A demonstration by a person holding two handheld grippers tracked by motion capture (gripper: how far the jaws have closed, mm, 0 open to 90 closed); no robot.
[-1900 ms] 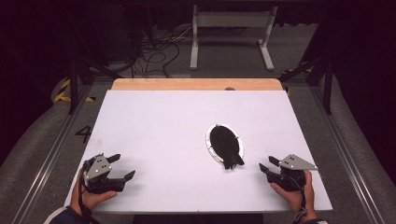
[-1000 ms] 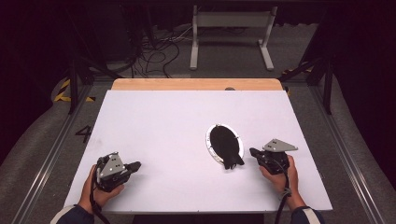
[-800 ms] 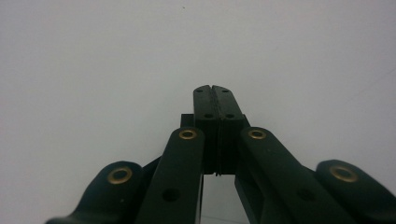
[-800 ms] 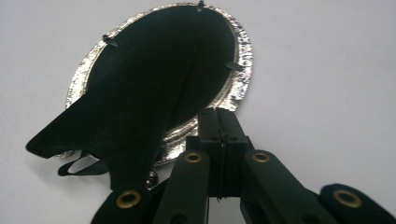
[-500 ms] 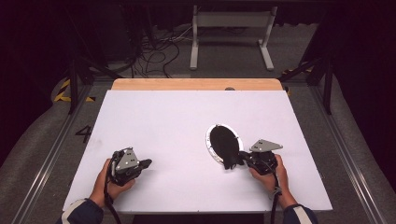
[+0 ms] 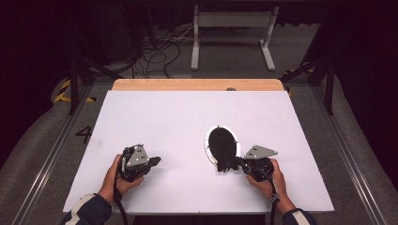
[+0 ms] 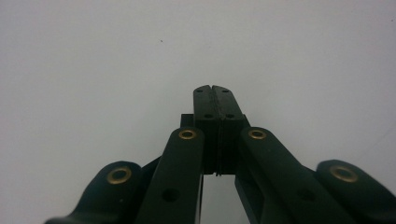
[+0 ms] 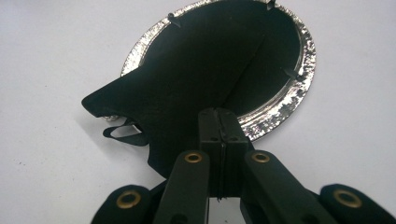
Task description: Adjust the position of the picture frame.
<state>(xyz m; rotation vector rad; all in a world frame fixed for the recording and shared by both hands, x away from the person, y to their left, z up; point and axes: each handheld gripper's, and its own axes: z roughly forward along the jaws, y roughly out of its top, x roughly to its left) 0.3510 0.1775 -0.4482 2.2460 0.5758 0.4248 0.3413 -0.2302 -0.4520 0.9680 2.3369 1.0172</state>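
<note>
Both hands have moved inward across the white table [image 6: 187, 117] since the earlier frames: the left tool [image 6: 152, 162] has travelled right from the near-left corner, and the right tool [image 6: 238, 161] has travelled left until its tip sits at the near edge of the black cloth [image 6: 222, 146].

Left hand [image 6: 118, 176]: wraps the tool body from the near side, forearm in a striped sleeve [image 6: 87, 211] entering at the bottom edge, tool pointing right and slightly far, low over bare table. Jaws fully closed, nothing between them.

Right hand [image 6: 267, 177]: grips from the near-right, tool pointing left toward the cloth, grey three-cornered plate [image 6: 259, 152] on top. Jaws fully closed; whether the tip touches the cloth cannot be told.

Task thing: black cloth lies on a silver oval plate [image 6: 207, 143], right of table centre, its near end hanging over the rim onto the table.

View differences: the right gripper view gives the right tool [image 8: 220, 116] with pads pressed together over the cloth [image 8: 205, 79], plus the plate's speckled rim [image 8: 299, 88], a crease line through the cloth, and a small black loop [image 8: 123, 135] at its lower left edge, detail lost from above. The left gripper view gives the left tool [image 7: 214, 93] closed over plain white surface. The high view alone gives both forearms and the wooden strip [image 6: 197, 84] along the far table edge.
</note>
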